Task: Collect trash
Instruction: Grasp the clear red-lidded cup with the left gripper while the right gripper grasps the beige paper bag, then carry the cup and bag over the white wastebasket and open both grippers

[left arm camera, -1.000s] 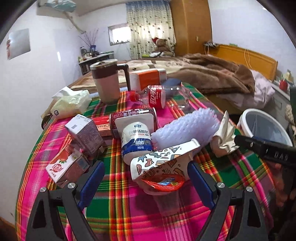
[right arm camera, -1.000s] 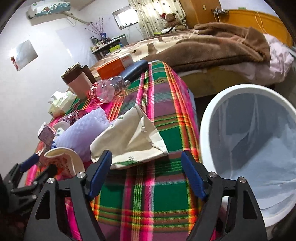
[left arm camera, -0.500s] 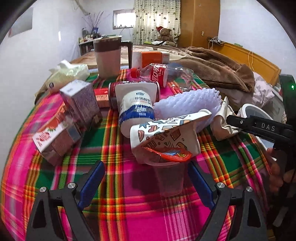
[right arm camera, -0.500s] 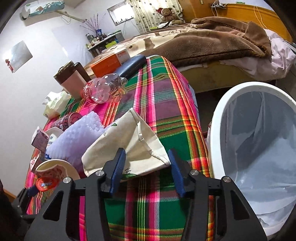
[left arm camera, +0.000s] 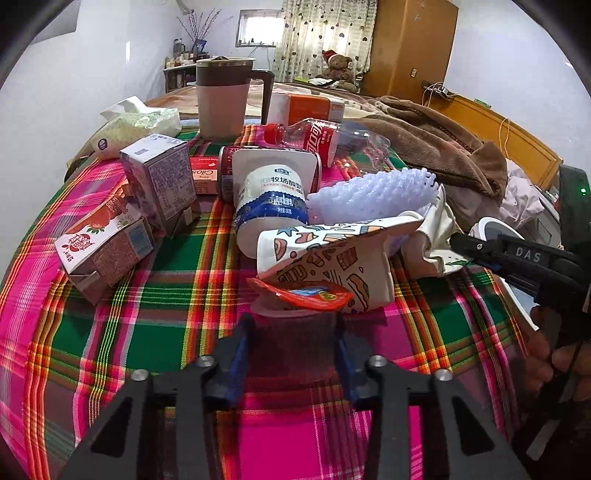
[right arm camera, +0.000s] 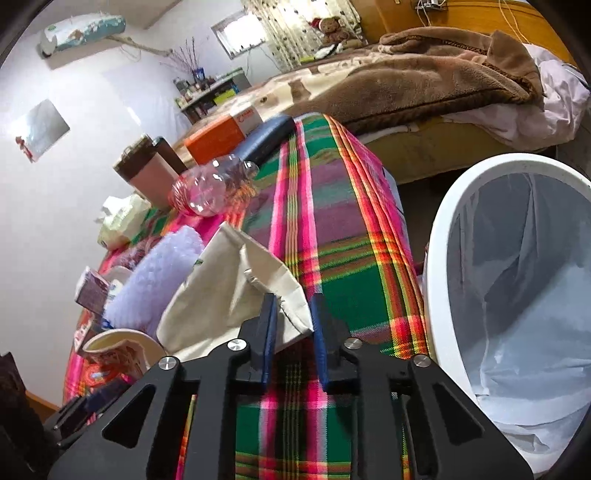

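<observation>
the tablecloth [left arm camera: 177, 295] is a plaid of pink, green, red and yellow. the paper cup [left arm camera: 332, 254] is white with cartoon drawings in orange and blue. the bottle [left arm camera: 317, 138] has a red cap and a red label. the mug [left arm camera: 221, 103] is pale pink with a brown lid. the bin [right arm camera: 436, 236] is white.

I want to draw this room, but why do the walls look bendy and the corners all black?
Left wrist view: the fisheye lens bows the wall and blacks out the corners. Right wrist view: same curve, bending the white bin; window glares white.
</observation>
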